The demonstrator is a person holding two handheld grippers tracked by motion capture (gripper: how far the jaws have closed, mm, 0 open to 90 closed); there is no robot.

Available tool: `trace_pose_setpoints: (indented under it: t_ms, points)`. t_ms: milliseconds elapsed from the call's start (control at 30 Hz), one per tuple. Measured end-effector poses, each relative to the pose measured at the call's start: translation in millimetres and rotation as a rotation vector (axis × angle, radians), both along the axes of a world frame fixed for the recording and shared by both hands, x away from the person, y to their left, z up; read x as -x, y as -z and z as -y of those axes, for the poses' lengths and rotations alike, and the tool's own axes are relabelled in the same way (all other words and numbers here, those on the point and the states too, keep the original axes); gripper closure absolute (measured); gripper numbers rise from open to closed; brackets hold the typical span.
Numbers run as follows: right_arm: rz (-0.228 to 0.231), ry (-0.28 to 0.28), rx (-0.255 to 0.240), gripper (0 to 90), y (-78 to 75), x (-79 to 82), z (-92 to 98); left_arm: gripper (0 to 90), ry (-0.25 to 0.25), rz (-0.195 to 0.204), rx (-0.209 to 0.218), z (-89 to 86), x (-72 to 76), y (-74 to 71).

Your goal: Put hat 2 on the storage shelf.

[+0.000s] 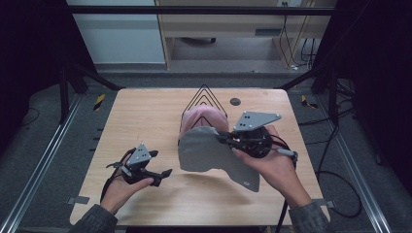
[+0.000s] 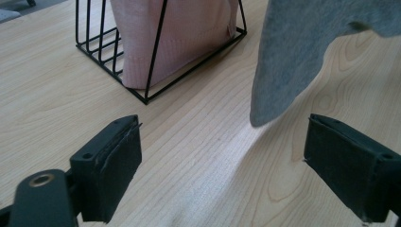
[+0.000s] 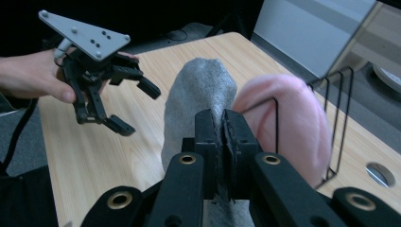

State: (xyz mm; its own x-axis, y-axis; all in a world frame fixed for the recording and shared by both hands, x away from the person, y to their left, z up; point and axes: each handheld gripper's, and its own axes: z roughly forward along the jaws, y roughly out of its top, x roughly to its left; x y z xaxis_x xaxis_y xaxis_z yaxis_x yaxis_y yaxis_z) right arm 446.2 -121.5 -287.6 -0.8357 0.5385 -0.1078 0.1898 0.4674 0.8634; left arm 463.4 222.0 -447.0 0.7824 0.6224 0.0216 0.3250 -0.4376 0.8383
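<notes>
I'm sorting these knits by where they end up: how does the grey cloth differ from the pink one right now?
The grey cloth hangs in the air, pinched in the shut right claw; the pink cloth sits inside the black wire rack on the table. The grey one is spread out and drooping, the pink one bunched into a rounded lump. They differ in colour too. Both look like soft knitted fabric.

The light wooden bench (image 1: 145, 116) carries a black wire rack (image 1: 204, 99). A pink knit garment (image 1: 206, 116) sits inside that rack.
</notes>
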Motion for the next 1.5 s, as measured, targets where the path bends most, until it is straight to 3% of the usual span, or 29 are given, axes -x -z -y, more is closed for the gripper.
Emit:
trace_pose_setpoints:
  t_ms: [133,267,400,533,600,933,1133,1367,1500]
  points:
    - [0.003,-0.024,0.01,85.7,-1.6,-2.2,-16.5,14.0,-0.001,0.025,-0.009,-2.9,0.9,-1.6]
    - [0.01,-0.045,0.016,85.7,-3.7,-3.5,-29.5,15.7,0.003,0.035,0.013,-4.8,2.0,-4.3]
    - [0.011,-0.06,0.017,85.7,-5.3,-4.5,-39.2,15.4,0.059,0.014,0.072,-4.2,3.5,-6.6]
    - [0.01,-0.069,0.018,85.7,-6.1,-4.6,-47.1,14.4,0.103,0.023,0.123,-0.6,8.0,-11.2]
    - [0.01,-0.07,0.019,85.7,-6.4,-5.1,-50.3,14.5,0.11,0.032,0.122,0.8,9.9,-12.1]
    - [0.005,-0.058,0.025,85.7,-7.9,-11.3,-57.9,15.3,0.1,-0.001,0.093,-6.9,10.4,-12.6]
    - [-0.004,-0.04,0.027,85.7,-6.1,-16.2,-57.6,18.2,0.114,-0.018,0.114,-17.0,12.9,-15.1]
    - [-0.006,-0.049,0.027,85.7,-4.0,-16.6,-60.3,18.5,0.145,-0.018,0.092,-3.1,14.4,-11.1]
    - [-0.013,-0.056,0.022,85.6,0.5,-17.4,-63.1,25.9,0.131,-0.024,0.125,9.7,10.6,-11.3]
